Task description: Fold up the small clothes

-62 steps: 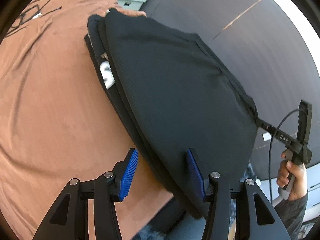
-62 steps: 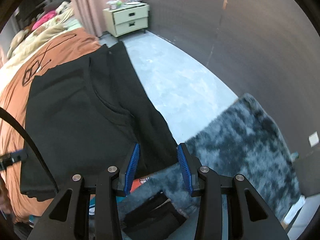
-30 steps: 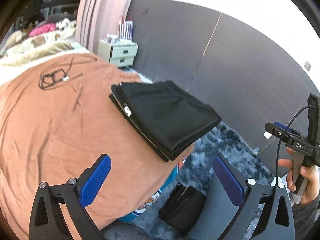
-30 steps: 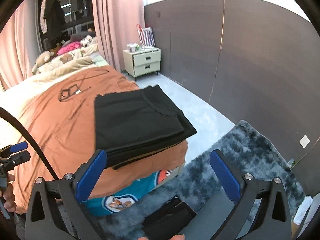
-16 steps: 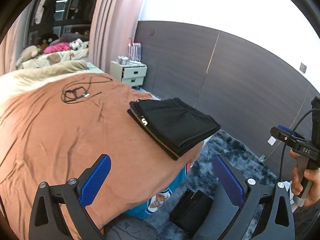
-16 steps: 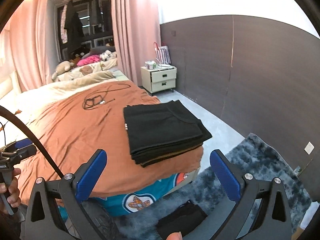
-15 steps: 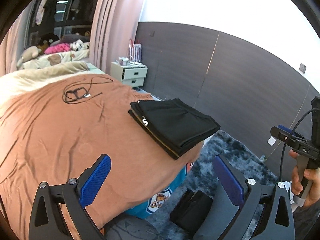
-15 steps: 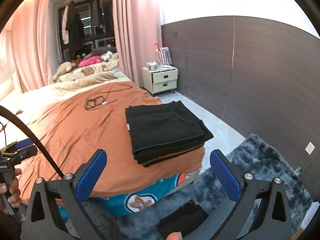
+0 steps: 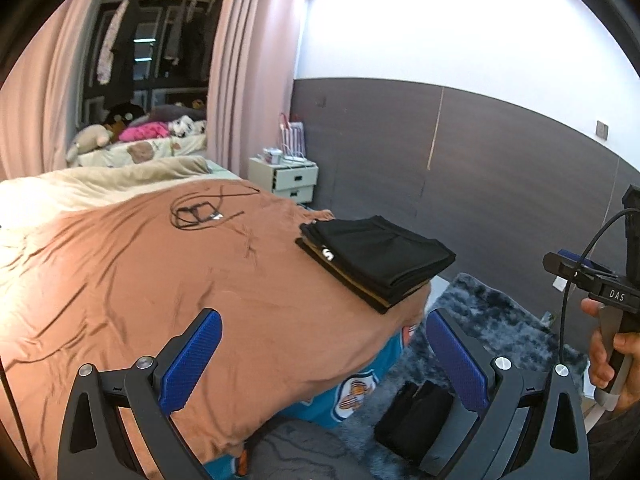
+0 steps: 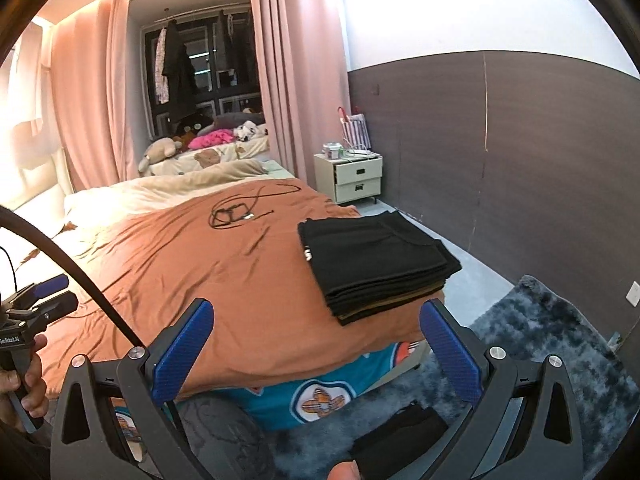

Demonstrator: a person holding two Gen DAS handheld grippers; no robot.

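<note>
A neat stack of folded black clothes [image 9: 376, 258] [image 10: 374, 258] lies at the near right corner of the brown bed cover [image 9: 160, 280] [image 10: 200, 280]; a tan layer shows near the stack's bottom. My left gripper [image 9: 323, 356] is held well back from the bed, open wide, with nothing between its blue pads. My right gripper [image 10: 316, 350] is likewise open and empty, pulled back from the stack. In the left wrist view the right tool's handle [image 9: 608, 300] sits in a hand at the right edge.
A tangled black cable [image 9: 196, 212] [image 10: 236, 210] lies mid-bed. A cream nightstand [image 10: 354, 178] stands by the dark wall. A shaggy grey rug [image 10: 540, 360] and a black bag [image 9: 412, 420] are on the floor. A teal printed sheet [image 10: 320, 392] hangs under the cover.
Both grippers let go of the black garment, opened wide and drew back and up from the bed. The folded stack now rests alone on the bed corner.
</note>
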